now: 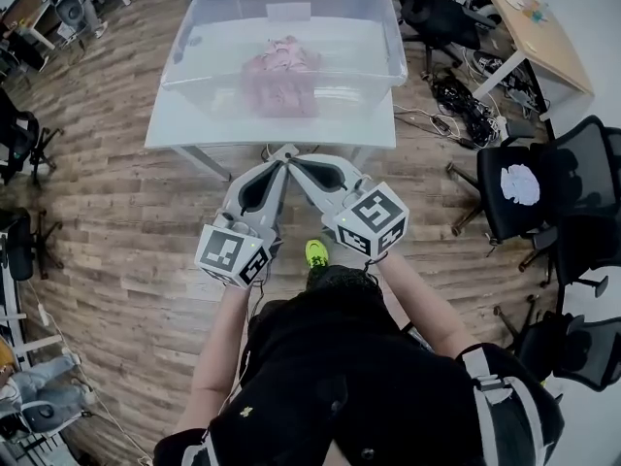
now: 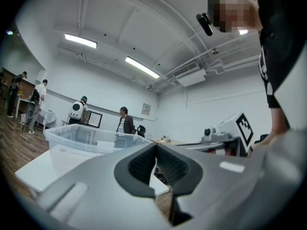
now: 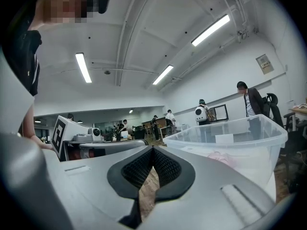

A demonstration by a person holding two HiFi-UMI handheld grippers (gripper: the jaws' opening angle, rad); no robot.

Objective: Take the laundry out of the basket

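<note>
A clear plastic basket [image 1: 378, 27] stands on a white table [image 1: 179, 124], and pink laundry [image 1: 281, 76] lies bunched inside it. Both grippers hover side by side in front of the table's near edge, tips close together and pointing at it. My left gripper [image 1: 284, 153] is shut with nothing in it, jaws pressed together [image 2: 155, 147]. My right gripper [image 1: 294, 156] is likewise shut and empty [image 3: 153, 150]. In the right gripper view the basket [image 3: 240, 143] sits to the right with the pink laundry [image 3: 223, 155] faintly visible through its wall. The left gripper view shows the basket [image 2: 86, 138] at left.
Black office chairs [image 1: 529, 183] stand to the right, one with a white cloth on its seat. Tangled cables [image 1: 461, 105] lie on the wooden floor right of the table. A wooden desk [image 1: 539, 27] is at the far right. Several people stand far off in the room.
</note>
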